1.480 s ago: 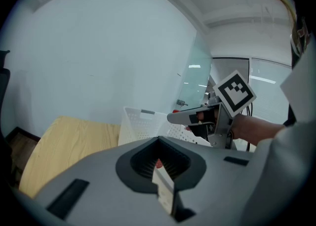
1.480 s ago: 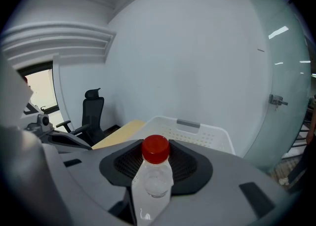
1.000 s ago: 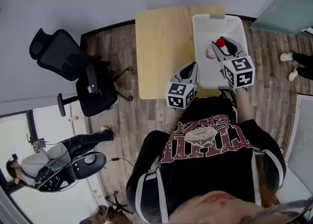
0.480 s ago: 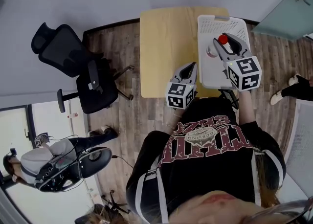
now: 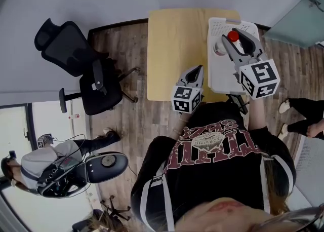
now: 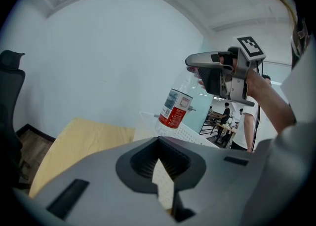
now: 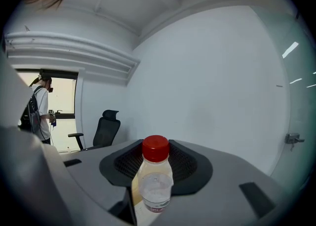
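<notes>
Clear plastic bottle [image 7: 156, 180], red cap — clamped in right gripper [image 5: 234, 43] jaws; left gripper [image 5: 196, 72] jaws together.

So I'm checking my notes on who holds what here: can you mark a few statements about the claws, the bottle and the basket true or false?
1. The right claw holds a clear bottle with a red cap. True.
2. The bottle stands inside the white basket. False: it is held in the air above the basket.
3. The left claw grips a second bottle. False: its jaws are together on nothing.
4. The basket sits on the wooden table. True.
</notes>
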Tool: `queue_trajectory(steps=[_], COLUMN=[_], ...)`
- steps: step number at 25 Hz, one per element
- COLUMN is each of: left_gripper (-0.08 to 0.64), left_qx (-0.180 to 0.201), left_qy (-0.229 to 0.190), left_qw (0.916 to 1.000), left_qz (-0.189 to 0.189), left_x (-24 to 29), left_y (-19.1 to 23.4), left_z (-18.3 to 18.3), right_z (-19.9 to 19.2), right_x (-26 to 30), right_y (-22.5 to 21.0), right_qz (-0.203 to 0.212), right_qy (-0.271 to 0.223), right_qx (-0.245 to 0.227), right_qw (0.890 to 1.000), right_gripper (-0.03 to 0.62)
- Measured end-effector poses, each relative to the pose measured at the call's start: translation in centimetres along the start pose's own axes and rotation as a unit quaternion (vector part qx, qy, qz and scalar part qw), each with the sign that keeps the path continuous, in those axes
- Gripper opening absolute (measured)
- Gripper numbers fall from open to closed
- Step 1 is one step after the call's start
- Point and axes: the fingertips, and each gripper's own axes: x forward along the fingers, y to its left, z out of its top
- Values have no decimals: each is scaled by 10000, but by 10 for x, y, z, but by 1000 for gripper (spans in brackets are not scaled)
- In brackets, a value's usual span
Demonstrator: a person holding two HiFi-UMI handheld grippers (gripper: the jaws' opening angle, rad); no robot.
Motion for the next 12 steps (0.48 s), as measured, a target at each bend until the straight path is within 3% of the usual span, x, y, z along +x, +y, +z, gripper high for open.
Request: queue_trajectory(steps=[12], left_gripper=[48], left_qx=[-140], left_qy=[-108], left_qw=[9996], left_qz=[215], left_x=[-15], left_y=[22], left_z=[1], right_z=[27], right_x=[22], right_y=[36], right_qz=[450], right_qy=[-244], right_qx=[-165], right_qw=[9986], right_gripper=[167])
